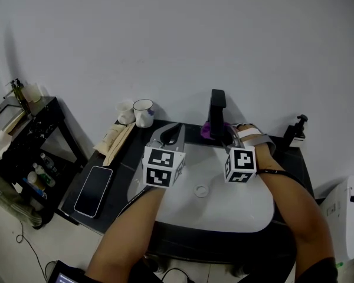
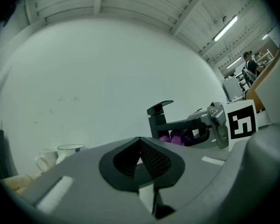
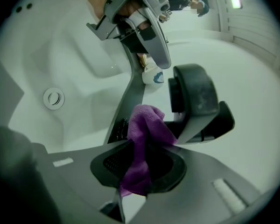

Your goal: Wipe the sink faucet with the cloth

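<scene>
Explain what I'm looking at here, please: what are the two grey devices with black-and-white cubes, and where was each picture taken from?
There is no robot here. A person holds hand-operated tongs in each hand, and the patterned cubes are part of those tools. The head view comes from a camera on the person's head, looking down on a white sink set in a black counter. The other two pictures come from cameras riding on each tool, looking along its jaws. The right tongs are closed on a purple cloth, at the base of the black faucet. The left tongs are closed on nothing, above the sink's back left edge. On the counter are a phone, a mug and, at the right, a pump bottle.
</scene>
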`<action>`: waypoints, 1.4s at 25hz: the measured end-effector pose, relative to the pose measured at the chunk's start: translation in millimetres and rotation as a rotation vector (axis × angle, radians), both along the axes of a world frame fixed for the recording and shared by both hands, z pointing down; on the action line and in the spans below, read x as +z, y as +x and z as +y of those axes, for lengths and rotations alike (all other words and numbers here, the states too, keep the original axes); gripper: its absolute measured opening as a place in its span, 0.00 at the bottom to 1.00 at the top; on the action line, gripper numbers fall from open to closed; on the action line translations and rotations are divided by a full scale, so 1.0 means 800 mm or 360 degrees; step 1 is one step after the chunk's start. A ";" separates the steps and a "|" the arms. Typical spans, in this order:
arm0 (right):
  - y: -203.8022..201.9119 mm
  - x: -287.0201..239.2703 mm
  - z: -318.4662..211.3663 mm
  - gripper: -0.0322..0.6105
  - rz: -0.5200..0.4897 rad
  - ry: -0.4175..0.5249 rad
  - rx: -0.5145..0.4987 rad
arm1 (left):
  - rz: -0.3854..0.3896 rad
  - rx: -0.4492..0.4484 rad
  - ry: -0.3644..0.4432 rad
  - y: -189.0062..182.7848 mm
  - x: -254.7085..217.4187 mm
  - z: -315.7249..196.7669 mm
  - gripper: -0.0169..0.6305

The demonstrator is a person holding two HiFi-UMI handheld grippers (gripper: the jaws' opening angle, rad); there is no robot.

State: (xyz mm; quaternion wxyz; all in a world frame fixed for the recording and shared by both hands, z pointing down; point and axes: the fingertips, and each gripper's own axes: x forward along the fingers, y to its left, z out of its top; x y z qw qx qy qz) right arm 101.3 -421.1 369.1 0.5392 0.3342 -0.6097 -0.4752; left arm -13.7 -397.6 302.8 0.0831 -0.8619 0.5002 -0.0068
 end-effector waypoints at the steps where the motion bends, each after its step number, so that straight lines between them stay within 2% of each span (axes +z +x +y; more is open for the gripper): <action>1: -0.001 0.001 -0.002 0.17 0.0004 -0.0004 0.0000 | -0.0001 0.0000 -0.0001 0.000 0.000 -0.001 0.05; 4: -0.002 0.004 -0.002 0.17 0.0026 -0.0025 -0.0012 | -0.0009 0.0001 -0.0004 0.001 0.002 -0.004 0.05; 13: -0.006 0.030 -0.002 0.17 0.0223 -0.0067 -0.0037 | -0.0023 0.0001 0.0000 0.002 0.003 -0.004 0.05; 19: -0.009 0.038 0.012 0.17 0.0271 -0.0100 -0.0058 | -0.0033 0.0021 0.0002 0.004 0.002 -0.002 0.05; 24: -0.012 0.035 0.046 0.17 0.0118 -0.0140 -0.0056 | -0.0058 0.0020 0.0006 0.003 0.004 0.000 0.05; 26: -0.004 0.036 0.058 0.17 0.0109 -0.0143 -0.0038 | -0.0072 0.0020 0.0005 0.004 0.005 0.001 0.05; 29: 0.021 0.034 0.064 0.17 0.0149 -0.0135 -0.0004 | -0.0072 0.0011 0.0008 0.004 0.005 0.003 0.05; 35: 0.072 -0.014 0.041 0.18 0.0077 -0.0068 0.0146 | -0.0073 0.0000 -0.0008 0.000 0.007 0.008 0.05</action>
